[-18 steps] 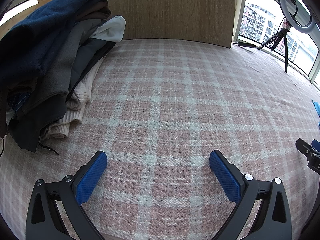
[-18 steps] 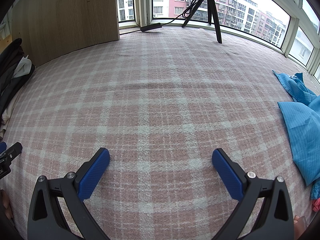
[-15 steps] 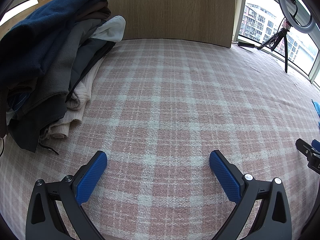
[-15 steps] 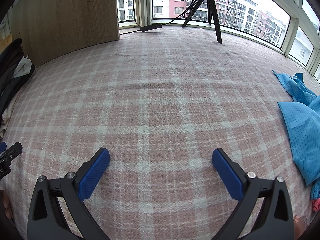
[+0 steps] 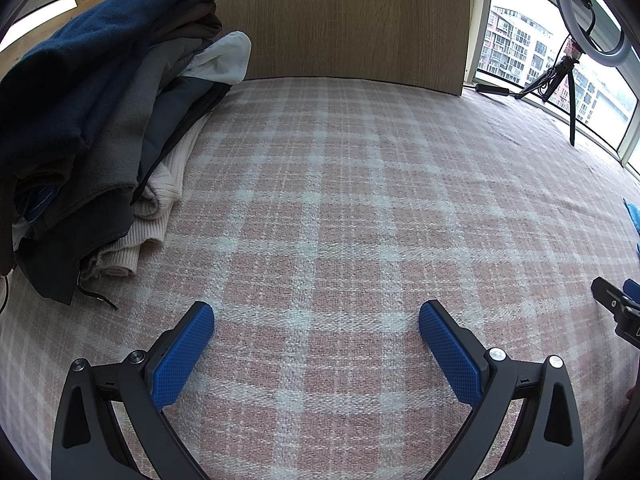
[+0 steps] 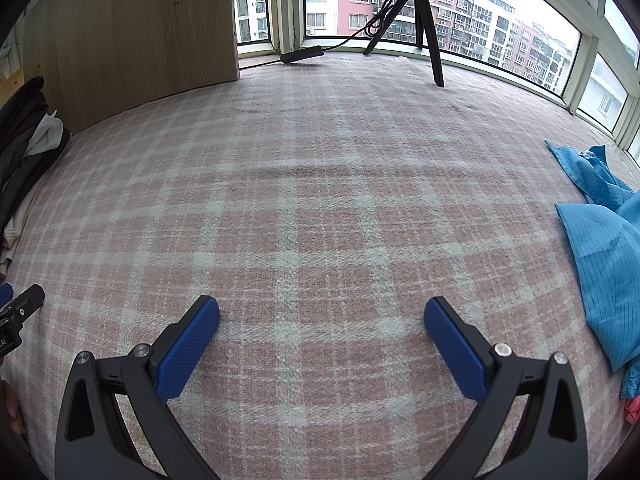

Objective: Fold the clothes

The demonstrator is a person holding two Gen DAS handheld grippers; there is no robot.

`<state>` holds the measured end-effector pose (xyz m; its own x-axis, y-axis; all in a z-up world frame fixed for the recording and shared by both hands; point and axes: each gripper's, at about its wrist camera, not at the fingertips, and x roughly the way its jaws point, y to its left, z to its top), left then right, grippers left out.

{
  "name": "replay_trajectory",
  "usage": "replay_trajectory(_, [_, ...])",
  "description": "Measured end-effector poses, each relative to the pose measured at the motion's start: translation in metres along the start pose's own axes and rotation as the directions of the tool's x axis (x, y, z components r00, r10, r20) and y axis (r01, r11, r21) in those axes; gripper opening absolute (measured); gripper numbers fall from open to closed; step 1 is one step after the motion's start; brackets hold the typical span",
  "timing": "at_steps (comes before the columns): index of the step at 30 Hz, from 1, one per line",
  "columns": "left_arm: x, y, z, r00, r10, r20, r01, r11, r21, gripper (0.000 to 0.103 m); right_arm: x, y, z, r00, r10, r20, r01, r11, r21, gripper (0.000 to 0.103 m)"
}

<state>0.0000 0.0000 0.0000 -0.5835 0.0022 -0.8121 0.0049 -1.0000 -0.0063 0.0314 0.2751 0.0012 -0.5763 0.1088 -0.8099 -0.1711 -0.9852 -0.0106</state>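
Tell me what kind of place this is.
Probably a home bay-window nook set up for filming: a pink plaid cloth covers the surface, windows show apartment blocks, clothes are stacked at one side, and a ring light tripod stands by the glass.

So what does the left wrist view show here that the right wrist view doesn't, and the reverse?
Only the left wrist view shows the full pile of clothes, navy on top and cream knit at the bottom, plus the ring light.

Only the right wrist view shows the spread blue garment at the right edge and a small pink item below it.

Both show the pink plaid blanket, the wooden panel, the tripod and windows. The left gripper and right gripper are each open over bare blanket, holding nothing.
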Motion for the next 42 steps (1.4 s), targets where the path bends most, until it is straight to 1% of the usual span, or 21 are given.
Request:
replay_trajectory(22, [0.0, 0.0, 0.0, 1.0, 0.002, 0.0, -0.002, 1.0, 0.0, 0.103, -0.001, 0.0, -0.001, 1.0, 0.001, -0.003, -0.001, 1.0, -0.004, 0.103])
replay_trajectory(28, [0.001, -0.001, 0.001, 1.0, 0.004, -0.001, -0.004, 1.0, 0.0, 0.103, 0.0, -0.001, 0.003, 1.0, 0.002, -0.027, -0.002, 1.0, -0.005, 0.103])
replay_trajectory(34, [-0.001, 0.001, 0.001, 1.0, 0.012, -0.024, -0.012, 1.0, 0.006, 0.102, 0.006, -0.001, 0.007, 0.998, -0.001, -0.069, 0.002, 1.0, 0.016, 0.103])
replay_trajectory(37, [-0.003, 0.003, 0.002, 0.999, 0.02, -0.035, -0.019, 1.0, 0.01, 0.102, 0.001, 0.0, 0.005, 0.997, -0.006, -0.076, 0.006, 1.0, 0.008, 0.103])
replay_trajectory(42, [-0.024, 0.008, 0.006, 1.0, 0.01, -0.014, -0.01, 1.0, 0.02, 0.102, -0.022, -0.001, 0.005, 0.998, -0.027, -0.063, 0.028, 0.999, 0.015, 0.103])
